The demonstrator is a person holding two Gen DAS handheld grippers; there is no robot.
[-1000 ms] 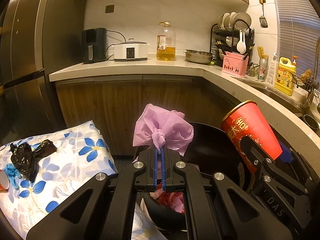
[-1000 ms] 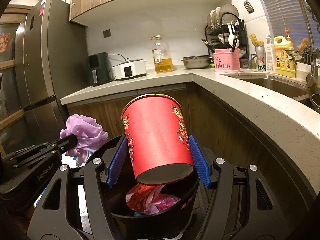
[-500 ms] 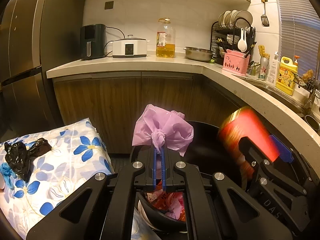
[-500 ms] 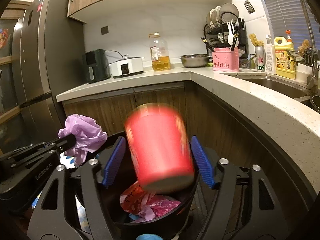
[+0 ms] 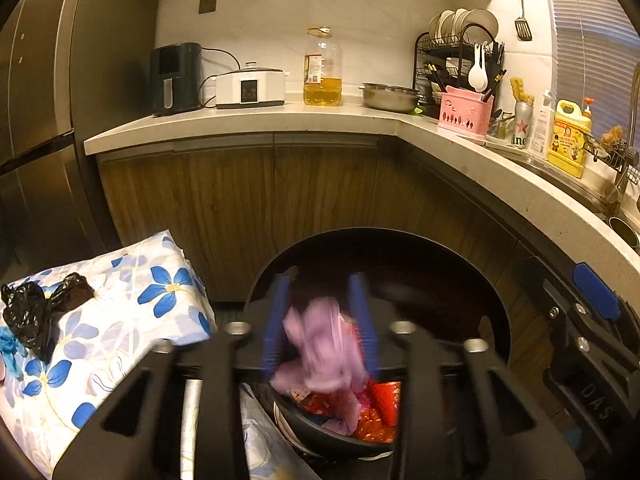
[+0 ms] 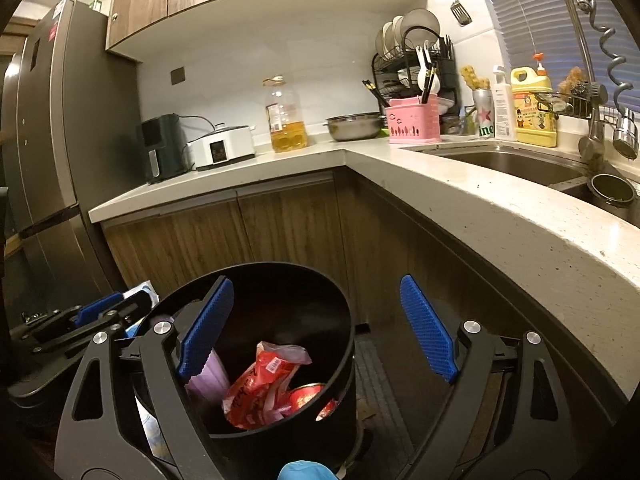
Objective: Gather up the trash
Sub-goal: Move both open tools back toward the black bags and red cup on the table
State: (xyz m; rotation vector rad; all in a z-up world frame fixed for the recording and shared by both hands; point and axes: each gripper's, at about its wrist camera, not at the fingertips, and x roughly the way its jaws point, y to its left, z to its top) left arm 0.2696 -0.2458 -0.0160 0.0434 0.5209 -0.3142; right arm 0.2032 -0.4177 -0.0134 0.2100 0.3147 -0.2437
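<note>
A black round bin [image 5: 472,280] [image 6: 304,284] stands on the floor below the counter. My left gripper [image 5: 320,320] is open above it, and a blurred purple plastic bag [image 5: 324,348] drops between its blue fingers [image 5: 276,320] into the bin; it also shows in the right wrist view [image 6: 212,380]. My right gripper [image 6: 316,332] is open and empty over the bin's right rim. Inside the bin lie a red cup [image 6: 308,396] and red wrappers [image 6: 260,384]. A black bag [image 5: 28,316] lies on the flowered cloth [image 5: 120,320] at the left.
Wooden cabinets [image 5: 280,192] and a curved stone counter [image 6: 500,216] wrap behind and to the right of the bin. A fridge [image 5: 36,120] stands at the left. The counter holds an oil bottle [image 5: 322,72], appliances, a dish rack and a sink [image 6: 500,160].
My right gripper opened and the red cup fell into the bin. My left gripper then opened and the purple bag is falling into the bin.
</note>
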